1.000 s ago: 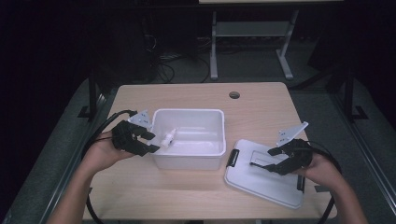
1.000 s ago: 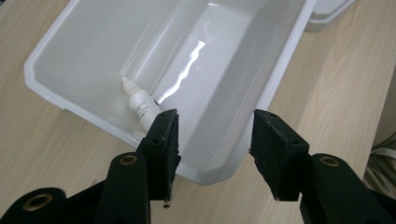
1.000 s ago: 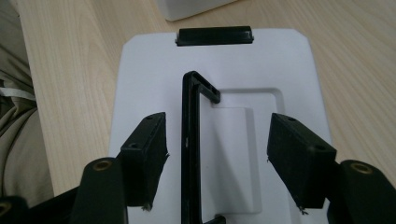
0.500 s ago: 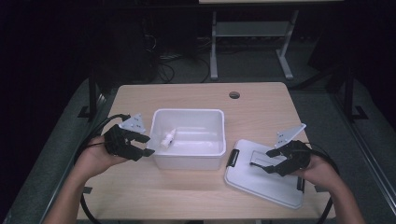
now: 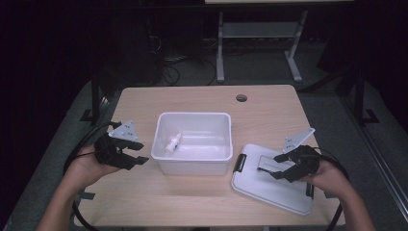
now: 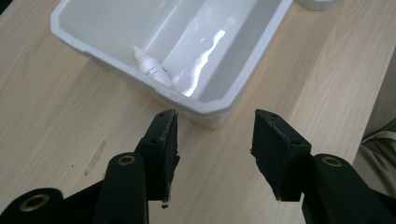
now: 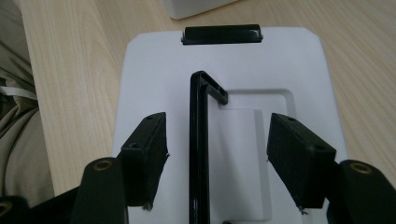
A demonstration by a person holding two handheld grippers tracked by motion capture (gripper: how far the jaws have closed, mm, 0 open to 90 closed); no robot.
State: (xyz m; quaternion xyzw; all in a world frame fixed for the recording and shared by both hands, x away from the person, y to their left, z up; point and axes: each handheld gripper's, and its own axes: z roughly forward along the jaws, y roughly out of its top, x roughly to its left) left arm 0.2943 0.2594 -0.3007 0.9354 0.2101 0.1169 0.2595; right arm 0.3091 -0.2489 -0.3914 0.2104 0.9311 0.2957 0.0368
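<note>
Hovering over the lid handle, bin open beside it

Holding both grippers above the wooden table (image 5: 202, 192), I have my left gripper (image 5: 129, 153) just left of the white bin (image 5: 192, 163), jaws spread apart with nothing between them. In the left gripper view the bin's near corner sits just beyond my jaw tips, not touching them. A small white bottle (image 6: 150, 68) lies on its side on the bin floor, near the left wall, cap pointing toward the far-left corner.

My right gripper (image 5: 281, 166) hangs over the white lid (image 5: 269, 190), which lies flat on the table to the right of the bin, near the table's near-right edge and turned a little askew. In the right gripper view my jaws are parted wide, and the lid's black handle (image 7: 200, 140) stands up between them, closer to the left jaw; neither pad touches it as far as I can tell. A black latch (image 7: 221, 34) sits on the lid's far edge in that view, at the end nearest the bin. The lid and the bin are just beside each other; I cannot tell whether they touch.

My hands and forearms come in from the near side, cables trailing off each gripper. A round grommet hole (image 5: 241, 98) sits in the table far beyond the bin
</note>
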